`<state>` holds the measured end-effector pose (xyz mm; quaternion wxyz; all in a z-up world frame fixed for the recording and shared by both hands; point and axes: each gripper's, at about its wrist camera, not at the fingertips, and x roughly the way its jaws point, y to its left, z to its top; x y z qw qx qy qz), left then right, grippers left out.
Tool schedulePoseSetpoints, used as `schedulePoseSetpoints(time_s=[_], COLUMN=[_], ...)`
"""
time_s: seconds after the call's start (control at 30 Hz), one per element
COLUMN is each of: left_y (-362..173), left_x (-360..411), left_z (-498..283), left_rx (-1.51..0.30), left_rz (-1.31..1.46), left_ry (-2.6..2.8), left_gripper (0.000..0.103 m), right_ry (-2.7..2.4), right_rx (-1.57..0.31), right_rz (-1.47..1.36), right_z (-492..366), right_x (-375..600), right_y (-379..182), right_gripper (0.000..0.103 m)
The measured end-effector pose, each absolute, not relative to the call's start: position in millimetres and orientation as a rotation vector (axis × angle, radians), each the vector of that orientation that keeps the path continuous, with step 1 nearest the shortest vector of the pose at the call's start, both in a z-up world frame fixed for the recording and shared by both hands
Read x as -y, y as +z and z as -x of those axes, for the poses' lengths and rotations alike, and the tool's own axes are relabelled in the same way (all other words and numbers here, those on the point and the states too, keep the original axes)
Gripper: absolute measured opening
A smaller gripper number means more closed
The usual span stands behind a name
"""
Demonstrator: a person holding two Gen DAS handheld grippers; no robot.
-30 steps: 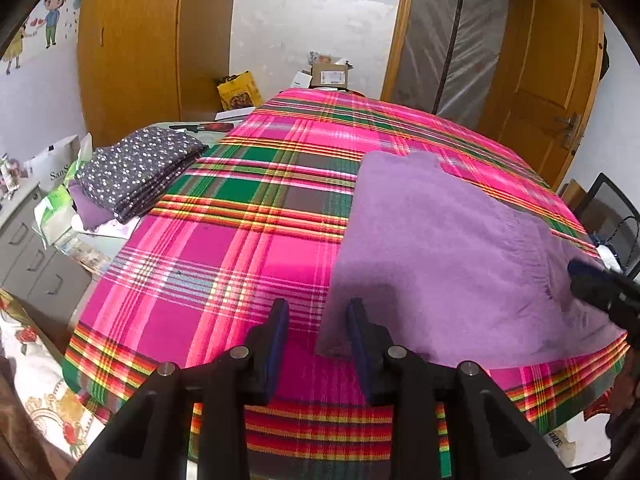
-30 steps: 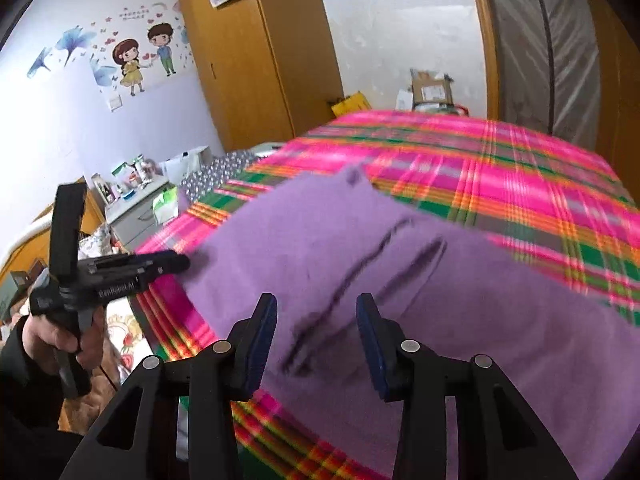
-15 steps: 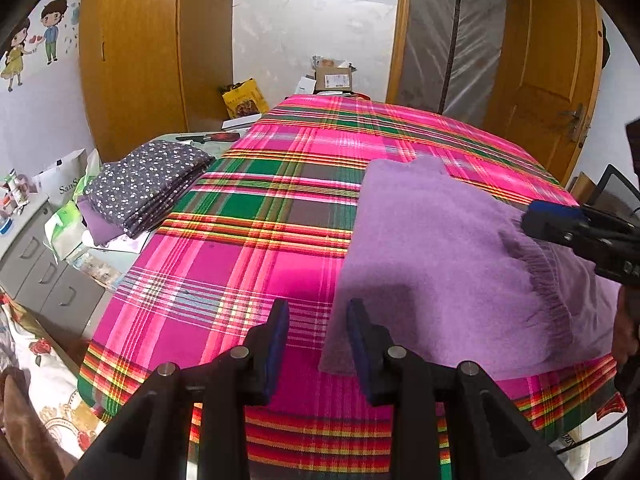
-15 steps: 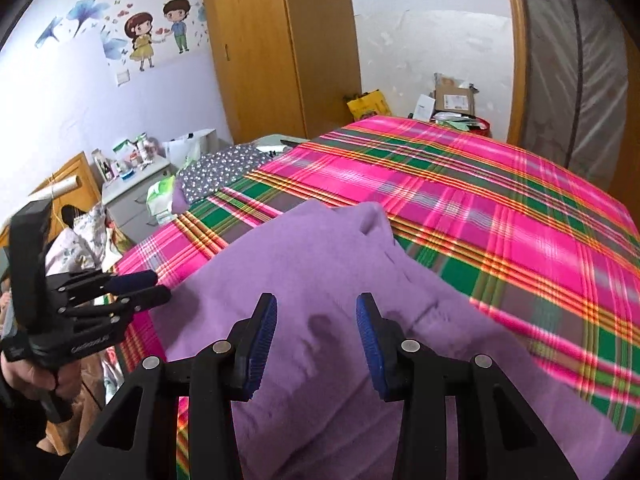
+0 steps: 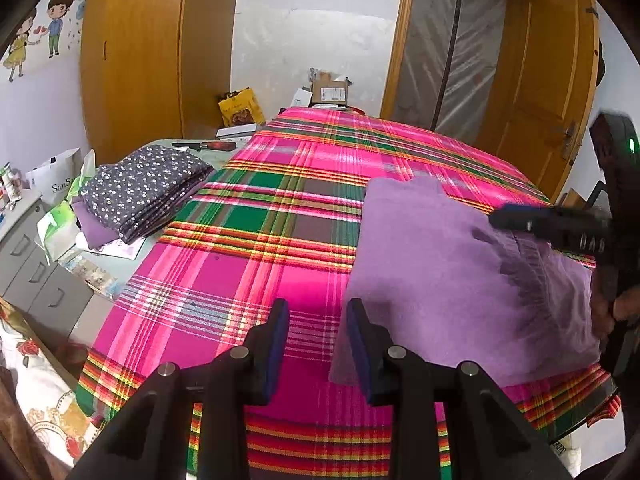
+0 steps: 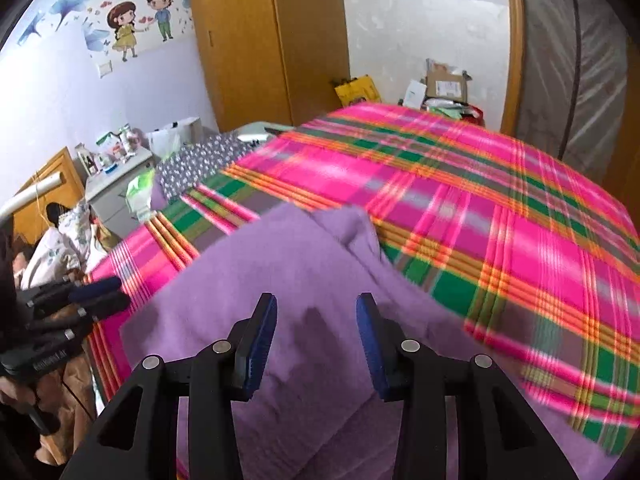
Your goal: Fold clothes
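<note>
left wrist view: left gripper [image 5: 318,336] over the near edge of a plaid blanket [image 5: 256,264], fingers spread, nothing between them; its right finger sits just over the near left corner of the purple garment [image 5: 448,280].
right wrist view: right gripper [image 6: 316,340] above the same garment [image 6: 280,280], fingers spread wide, no cloth pinched; picture blurred toward the right.
item: garment, partly folded, lies on the near right part of the blanket, ribbed hem bunched at its right side, one corner reaching the bed's edge.
also present: folded dotted stack [image 5: 144,196] on a side cabinet, well apart.
risks, as judged: soft knit could slide on the blanket and undo the fold if one corner is pulled alone; a shallow pinch may catch only the top layer; the bunched hem could fold in crooked; the corner near the edge may drag off the bed.
</note>
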<state>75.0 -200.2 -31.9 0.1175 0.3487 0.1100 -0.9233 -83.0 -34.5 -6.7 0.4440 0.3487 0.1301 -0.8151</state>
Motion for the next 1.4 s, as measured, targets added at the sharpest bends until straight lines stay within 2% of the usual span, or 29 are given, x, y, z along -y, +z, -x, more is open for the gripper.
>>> schedulePoseSetpoints(time_s=[0.27, 0.5, 0.53, 0.67, 0.7, 0.9, 1.07, 1.2, 1.4], left_y=[-36.4, -33.7, -33.2, -33.9, -34.5, -45.0, -43.5, -36.6, -32.9], left_x=[199.0, 194.0, 191.8, 186.0, 184.9, 179.3, 180.1, 183.4, 176.0], left_z=[-78.0, -77.8, -77.0, -70.9, -69.3, -60.9, -64.0, -73.2, -72.4], left_rx=[-0.377, -0.399, -0.396, -0.369, -0.364, -0.334, -0.334, -0.362, -0.345], left_rz=[-1.017, -1.010, -1.011, -1.043, -1.050, -1.095, -1.091, -1.052, -1.052], left_ry=[-2.740, -2.775, -2.783, -2.776, -2.772, -2.748, -2.756, -2.767, -2.775], left_gripper=[0.031, 0.030, 0.030, 0.029, 0.029, 0.028, 0.028, 0.028, 0.028], right_ry=[-1.874, -1.786, -1.769, -1.707, -1.701, -1.724, -1.726, -1.785, -1.831], right_rx=[-0.395, -0.384, -0.385, -0.388, -0.382, -0.411, -0.346, -0.231, -0.248], right_rz=[-0.842, -0.955, -0.989, -1.105, -1.109, -1.069, -1.087, -1.011, -1.009], right_z=[97.9, 145.7, 151.9, 172.2, 173.3, 171.3, 175.5, 175.4, 163.0], right_x=[86.2, 137.3, 143.1, 160.3, 160.2, 160.8, 152.8, 116.1, 71.8], right_y=[16.9, -1.5, -8.5, -34.2, -36.5, -38.9, -33.8, -7.6, -14.1], right_gripper=[0.043, 0.041, 0.038, 0.013, 0.011, 0.009, 0.010, 0.010, 0.012])
